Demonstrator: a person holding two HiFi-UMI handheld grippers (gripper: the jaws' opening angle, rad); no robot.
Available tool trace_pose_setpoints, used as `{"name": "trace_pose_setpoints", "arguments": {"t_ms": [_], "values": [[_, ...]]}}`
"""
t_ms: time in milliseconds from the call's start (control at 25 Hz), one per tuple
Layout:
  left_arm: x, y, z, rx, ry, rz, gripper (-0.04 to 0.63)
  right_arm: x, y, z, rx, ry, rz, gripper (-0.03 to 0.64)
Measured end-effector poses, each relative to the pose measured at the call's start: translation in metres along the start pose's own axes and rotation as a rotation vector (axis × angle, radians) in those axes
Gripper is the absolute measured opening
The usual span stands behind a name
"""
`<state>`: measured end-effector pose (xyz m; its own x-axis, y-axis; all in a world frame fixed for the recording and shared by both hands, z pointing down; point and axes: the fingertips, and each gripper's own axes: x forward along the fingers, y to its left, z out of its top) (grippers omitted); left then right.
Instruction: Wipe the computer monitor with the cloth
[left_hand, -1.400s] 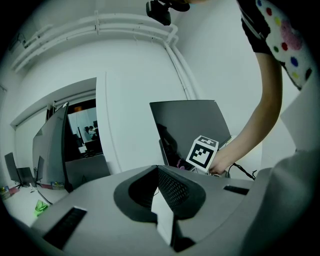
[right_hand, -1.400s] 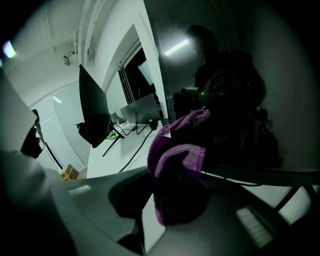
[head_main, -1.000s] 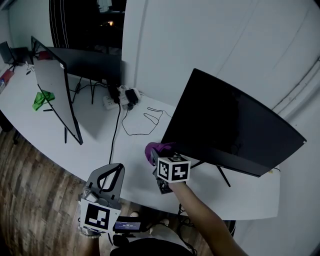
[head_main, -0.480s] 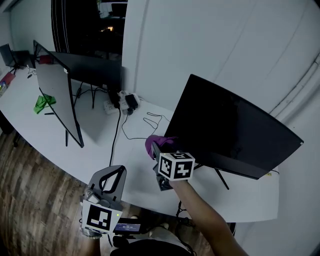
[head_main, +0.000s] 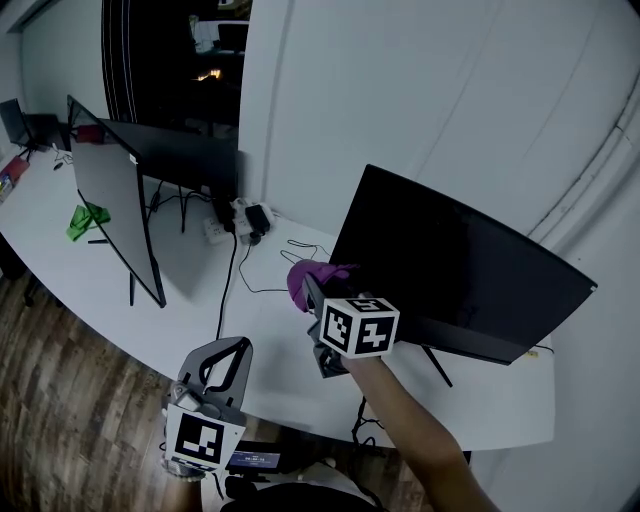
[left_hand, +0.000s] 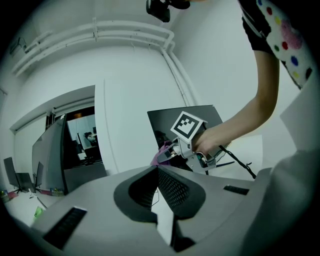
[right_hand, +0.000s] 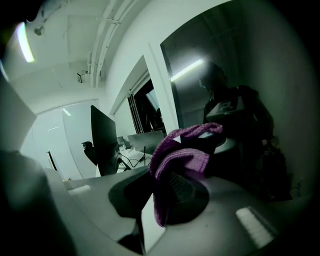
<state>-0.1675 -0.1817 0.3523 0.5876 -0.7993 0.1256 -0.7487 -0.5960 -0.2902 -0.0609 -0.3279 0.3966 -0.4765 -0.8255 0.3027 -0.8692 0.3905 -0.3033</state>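
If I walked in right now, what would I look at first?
Probably the purple cloth, pinched in the right gripper and held up by the lower left corner of the big black monitor on the white desk. After that, a second monitor standing edge-on further left, with something bright green on the desk beside it.

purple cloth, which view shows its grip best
Right gripper view: the purple cloth sits large, pinched in the right gripper. Head view shows a small bunch by the monitor; left gripper view, a distant scrap.
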Motion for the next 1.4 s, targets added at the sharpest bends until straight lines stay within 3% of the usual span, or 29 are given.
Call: {"name": "trace_pose_setpoints", "arguments": {"t_ms": [1400], "values": [[0.009, -0.018, 0.034, 0.041, -0.062, -0.036, 0.005, -0.065, 0.036, 0.204, -0.094, -0.405, 0.034, 0.058]]}}
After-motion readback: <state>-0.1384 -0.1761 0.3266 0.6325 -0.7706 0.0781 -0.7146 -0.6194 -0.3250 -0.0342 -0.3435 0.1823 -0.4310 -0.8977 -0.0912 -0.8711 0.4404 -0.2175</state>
